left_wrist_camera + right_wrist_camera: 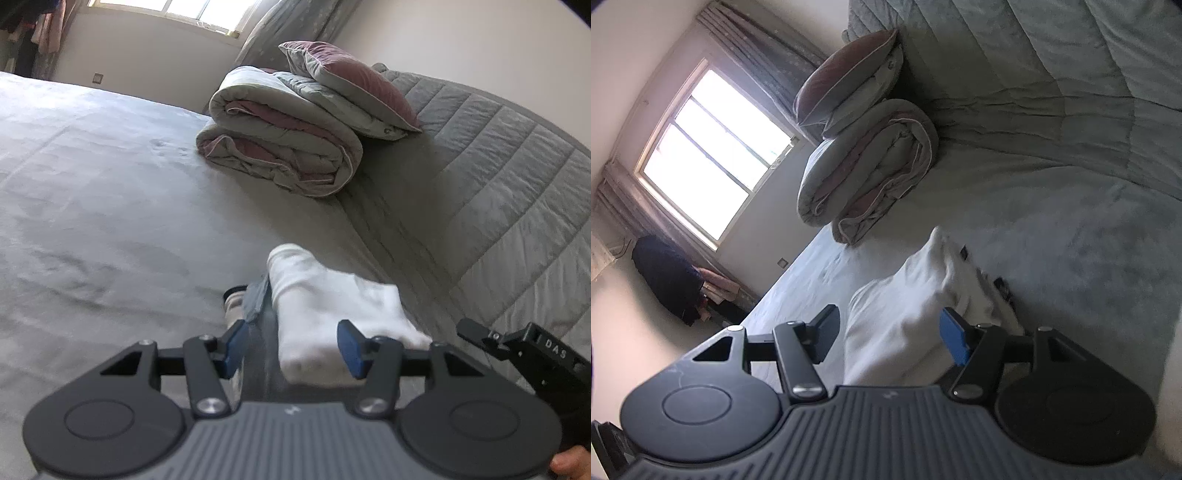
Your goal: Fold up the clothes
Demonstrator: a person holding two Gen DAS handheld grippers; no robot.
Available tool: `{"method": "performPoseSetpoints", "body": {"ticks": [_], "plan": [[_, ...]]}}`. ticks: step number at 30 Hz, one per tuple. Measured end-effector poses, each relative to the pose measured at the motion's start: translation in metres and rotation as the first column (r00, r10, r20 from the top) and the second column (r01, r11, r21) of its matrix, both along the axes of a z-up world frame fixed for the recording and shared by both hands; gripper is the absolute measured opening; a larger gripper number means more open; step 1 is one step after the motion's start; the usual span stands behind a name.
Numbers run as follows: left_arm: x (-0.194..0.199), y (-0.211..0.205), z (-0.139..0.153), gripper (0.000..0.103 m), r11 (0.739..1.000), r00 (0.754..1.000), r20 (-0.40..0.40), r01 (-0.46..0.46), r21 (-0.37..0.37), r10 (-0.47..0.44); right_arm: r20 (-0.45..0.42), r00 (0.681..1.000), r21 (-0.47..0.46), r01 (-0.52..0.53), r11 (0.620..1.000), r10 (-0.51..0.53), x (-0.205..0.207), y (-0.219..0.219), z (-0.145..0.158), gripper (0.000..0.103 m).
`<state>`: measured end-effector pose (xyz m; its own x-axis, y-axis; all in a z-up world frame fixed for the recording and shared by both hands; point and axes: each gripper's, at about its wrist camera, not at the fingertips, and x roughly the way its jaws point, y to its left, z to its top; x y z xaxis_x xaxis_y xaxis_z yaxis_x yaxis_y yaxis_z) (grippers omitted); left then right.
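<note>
Grey bed (92, 221) fills both frames, white sock (314, 314) at lower centre between the spread fingers of the left gripper (293, 349) and right gripper (890, 336), both holding nothing; closing off-centre could bunch it.
</note>
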<state>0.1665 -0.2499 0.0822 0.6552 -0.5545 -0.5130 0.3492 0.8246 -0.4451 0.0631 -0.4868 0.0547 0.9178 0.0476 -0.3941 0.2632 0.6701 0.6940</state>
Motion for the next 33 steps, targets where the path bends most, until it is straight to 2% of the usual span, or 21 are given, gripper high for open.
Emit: {"method": "performPoseSetpoints", "body": {"ticks": [5,7,9,11,13,15,17,20,21,27,33], "plan": [[-0.034,0.006,0.004,0.059,0.996,1.0,0.007,-0.005,0.084,0.004,-0.029,1.0,-0.046,0.008,0.999,-0.009,-0.024,0.03,0.008,0.065],[-0.046,0.008,0.004,0.068,0.992,1.0,-0.006,-0.026,0.125,0.027,-0.035,0.999,-0.058,0.012,0.998,-0.014,-0.032,0.04,0.01,0.066],[-0.054,0.008,0.003,0.071,0.984,0.998,-0.019,-0.049,0.173,0.053,-0.045,0.999,-0.069,0.015,0.998,-0.018,-0.038,0.047,0.013,0.07],[-0.063,0.011,0.002,0.078,0.976,0.997,-0.008,-0.068,0.209,0.071,-0.057,0.998,-0.09,0.013,0.996,-0.018,-0.044,0.055,0.017,0.073],[-0.071,0.012,0.002,0.092,0.969,0.997,0.01,-0.077,0.234,0.077,-0.066,0.998,-0.11,0.016,0.994,-0.024,-0.05,0.062,0.021,0.077],[-0.076,0.013,0.002,0.101,0.961,0.997,0.014,-0.077,0.264,0.076,-0.08,0.996,-0.121,0.023,0.992,-0.033,-0.054,0.067,0.022,0.079],[-0.081,0.014,0.002,0.102,0.953,0.997,0.018,-0.078,0.294,0.076,-0.096,0.994,-0.126,0.03,0.992,-0.043,-0.056,0.07,0.023,0.083],[-0.089,0.015,0.002,0.102,0.938,0.997,0.024,-0.079,0.339,0.076,-0.117,0.991,-0.147,0.051,0.988,-0.068,-0.061,0.074,0.023,0.101],[-0.091,0.015,0.002,0.102,0.932,0.997,0.026,-0.08,0.353,0.075,-0.115,0.99,-0.161,0.056,0.985,-0.076,-0.062,0.077,0.023,0.103],[-0.106,0.018,0.002,0.102,0.896,0.997,0.037,-0.082,0.436,0.074,-0.139,0.985,-0.229,0.071,0.971,-0.104,-0.067,0.09,0.021,0.103],[-0.112,0.026,0.008,0.102,0.899,0.995,0.037,-0.098,0.426,0.091,-0.202,0.969,-0.254,0.088,0.963,-0.142,-0.069,0.099,0.019,0.103]]}}
